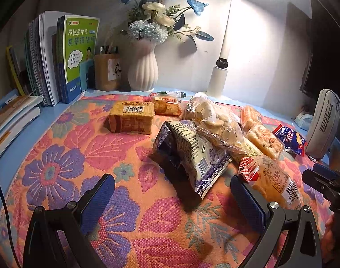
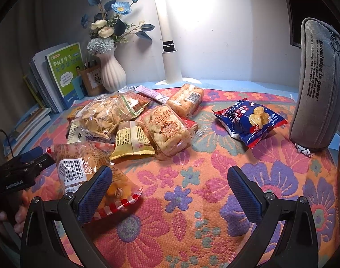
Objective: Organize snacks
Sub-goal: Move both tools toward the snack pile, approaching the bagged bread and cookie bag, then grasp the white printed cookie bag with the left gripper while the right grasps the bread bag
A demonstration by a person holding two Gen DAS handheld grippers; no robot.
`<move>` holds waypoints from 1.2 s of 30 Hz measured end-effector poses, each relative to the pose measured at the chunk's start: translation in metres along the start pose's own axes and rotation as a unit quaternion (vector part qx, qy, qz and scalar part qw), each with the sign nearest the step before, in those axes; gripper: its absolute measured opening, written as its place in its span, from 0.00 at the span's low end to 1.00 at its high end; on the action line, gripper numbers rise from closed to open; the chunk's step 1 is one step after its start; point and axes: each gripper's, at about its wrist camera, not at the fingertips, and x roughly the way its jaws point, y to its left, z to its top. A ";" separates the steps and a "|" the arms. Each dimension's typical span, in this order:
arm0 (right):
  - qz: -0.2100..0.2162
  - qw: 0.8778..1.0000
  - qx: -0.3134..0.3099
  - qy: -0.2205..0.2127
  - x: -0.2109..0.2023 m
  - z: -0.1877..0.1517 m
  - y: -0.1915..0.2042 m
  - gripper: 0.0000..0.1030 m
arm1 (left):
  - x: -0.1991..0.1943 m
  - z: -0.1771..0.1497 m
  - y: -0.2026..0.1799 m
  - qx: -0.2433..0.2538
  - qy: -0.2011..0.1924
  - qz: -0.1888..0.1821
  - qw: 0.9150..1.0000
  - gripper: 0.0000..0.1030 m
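Observation:
A heap of wrapped snacks lies on the floral cloth (image 1: 58, 156). In the left wrist view a blue-and-white packet (image 1: 192, 154) lies just ahead of my open left gripper (image 1: 172, 192), with a clear bag of round crackers (image 1: 214, 120) behind it and a red-trimmed bun packet (image 1: 268, 178) by the right finger. A brown boxy cake pack (image 1: 131, 117) sits apart, farther back. My right gripper (image 2: 170, 185) is open above bare cloth; the red-trimmed packet (image 2: 87, 169) touches its left finger. A blue chip packet (image 2: 250, 120) lies alone to the right.
Upright books (image 1: 58, 60), a wooden pen holder (image 1: 106, 71), a white vase of flowers (image 1: 143, 67) and a lamp post (image 1: 221, 67) line the back wall. A grey pencil case (image 2: 317, 84) stands at the right edge. More books are stacked flat at the left.

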 end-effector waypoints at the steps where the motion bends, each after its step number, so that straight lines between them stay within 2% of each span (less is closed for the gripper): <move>1: 0.004 1.000 0.000 -0.002 -0.001 0.001 -0.001 1.00 | 0.001 0.000 0.000 0.000 0.003 -0.001 1.000 0.99; 4: 0.034 0.999 -0.004 -0.002 -0.006 0.001 0.000 1.00 | 0.001 0.004 -0.001 0.016 0.020 -0.007 1.000 0.99; 7: 0.059 0.998 -0.003 -0.002 -0.014 0.002 0.003 1.00 | -0.014 0.009 0.004 0.026 0.010 0.007 1.000 0.99; 9: 0.073 0.997 -0.004 -0.002 -0.020 0.002 0.008 1.00 | -0.024 0.014 0.009 0.024 0.002 0.002 1.000 0.99; 14: 0.130 0.991 -0.016 0.033 -0.017 0.005 0.033 1.00 | -0.023 0.029 0.017 0.000 0.015 -0.041 0.999 0.99; 16: 0.145 0.988 -0.031 0.054 -0.011 0.003 0.045 1.00 | -0.007 0.035 0.014 0.001 0.043 -0.051 0.998 0.99; 19: 0.147 0.985 -0.063 0.071 -0.002 0.000 0.062 1.00 | 0.021 0.040 0.009 0.001 0.075 -0.069 0.995 0.99; 22: 0.153 0.981 -0.073 0.090 0.009 -0.001 0.069 1.00 | 0.042 0.045 0.010 -0.025 0.099 -0.090 0.991 0.99; 25: 0.159 0.979 -0.076 0.103 0.018 0.003 0.070 1.00 | 0.055 0.048 0.013 -0.044 0.104 -0.101 0.988 0.99; 30: 0.171 0.973 -0.093 0.122 0.030 0.006 0.078 1.00 | 0.070 0.051 0.012 -0.044 0.112 -0.101 0.988 0.99; 34: 0.152 0.973 -0.117 0.132 0.040 0.001 0.090 1.00 | 0.083 0.048 0.009 -0.052 0.126 -0.118 0.984 0.99; 36: 0.142 0.972 -0.128 0.134 0.044 -0.001 0.094 0.96 | 0.086 0.047 0.006 -0.048 0.132 -0.119 0.983 0.98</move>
